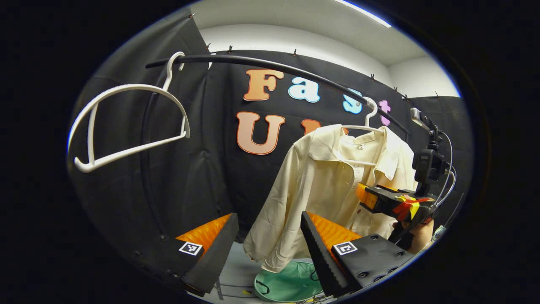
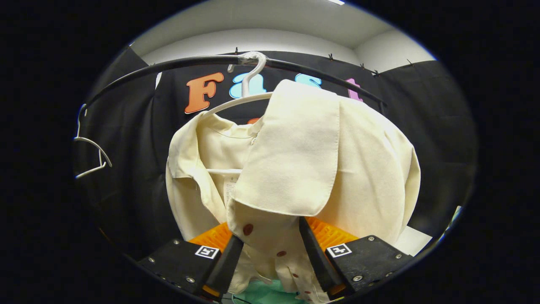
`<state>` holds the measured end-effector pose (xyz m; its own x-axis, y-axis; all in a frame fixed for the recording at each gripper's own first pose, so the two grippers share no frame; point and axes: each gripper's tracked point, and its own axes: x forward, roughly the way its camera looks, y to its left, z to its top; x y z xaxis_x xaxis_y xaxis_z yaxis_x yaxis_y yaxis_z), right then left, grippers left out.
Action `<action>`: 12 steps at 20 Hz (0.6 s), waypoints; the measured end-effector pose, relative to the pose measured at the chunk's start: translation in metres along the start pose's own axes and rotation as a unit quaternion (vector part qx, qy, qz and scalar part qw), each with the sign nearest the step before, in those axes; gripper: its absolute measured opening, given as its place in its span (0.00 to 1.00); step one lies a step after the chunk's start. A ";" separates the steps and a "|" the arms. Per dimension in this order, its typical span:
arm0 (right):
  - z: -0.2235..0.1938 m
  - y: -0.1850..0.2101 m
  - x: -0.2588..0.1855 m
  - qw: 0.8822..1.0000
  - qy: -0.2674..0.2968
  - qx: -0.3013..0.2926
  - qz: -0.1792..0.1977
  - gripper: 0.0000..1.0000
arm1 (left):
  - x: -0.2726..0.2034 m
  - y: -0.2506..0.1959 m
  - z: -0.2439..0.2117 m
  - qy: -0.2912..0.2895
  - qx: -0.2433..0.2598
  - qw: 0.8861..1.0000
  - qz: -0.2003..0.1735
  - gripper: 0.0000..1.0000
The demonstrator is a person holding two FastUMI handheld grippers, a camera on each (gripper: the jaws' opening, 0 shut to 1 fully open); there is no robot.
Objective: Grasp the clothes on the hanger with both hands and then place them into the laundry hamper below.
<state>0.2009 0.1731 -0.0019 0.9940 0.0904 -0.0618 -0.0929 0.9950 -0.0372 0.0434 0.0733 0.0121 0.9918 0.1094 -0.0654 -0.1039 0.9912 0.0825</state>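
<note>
Hangers [image 1: 126,126] number two, one shirt [image 1: 320,185]; left gripper [image 1: 270,249] gapes empty, right gripper [image 2: 270,253] straddles shirt.

- Light comes from above: a bright ceiling strip light [image 1: 365,12] shows at the upper right of the left gripper view, and again at the top edge of the right gripper view.
- The white wall [image 1: 295,44] and ceiling are bright; the lower parts of both views are dim.
- The cream shirt [image 2: 295,160] is evenly lit, with soft shadows in its folds and no glare.
- Fisheye distortion bows the black rail [image 1: 274,67] into an arc.
- Focus is sharp at the centre and softer at the edges.
</note>
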 end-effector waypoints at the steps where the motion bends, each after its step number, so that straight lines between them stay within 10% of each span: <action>1: 0.001 -0.001 -0.001 1.000 0.001 0.004 0.011 0.63 | -0.001 -0.003 0.001 -0.001 -0.001 1.000 0.001 0.97; 7: 0.008 -0.020 -0.014 0.999 0.006 0.017 0.047 0.13 | 0.006 -0.037 0.001 -0.001 -0.002 1.000 -0.009 0.97; 12: 0.014 -0.035 -0.037 0.996 0.009 0.034 0.085 0.02 | 0.019 -0.076 -0.008 0.009 -0.009 0.999 -0.033 0.97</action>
<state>0.1685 0.1358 0.0160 0.9632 0.2568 -0.0788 -0.2541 0.9662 0.0436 0.0698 0.0002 -0.0035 0.9951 0.0448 -0.0878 -0.0396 0.9974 0.0603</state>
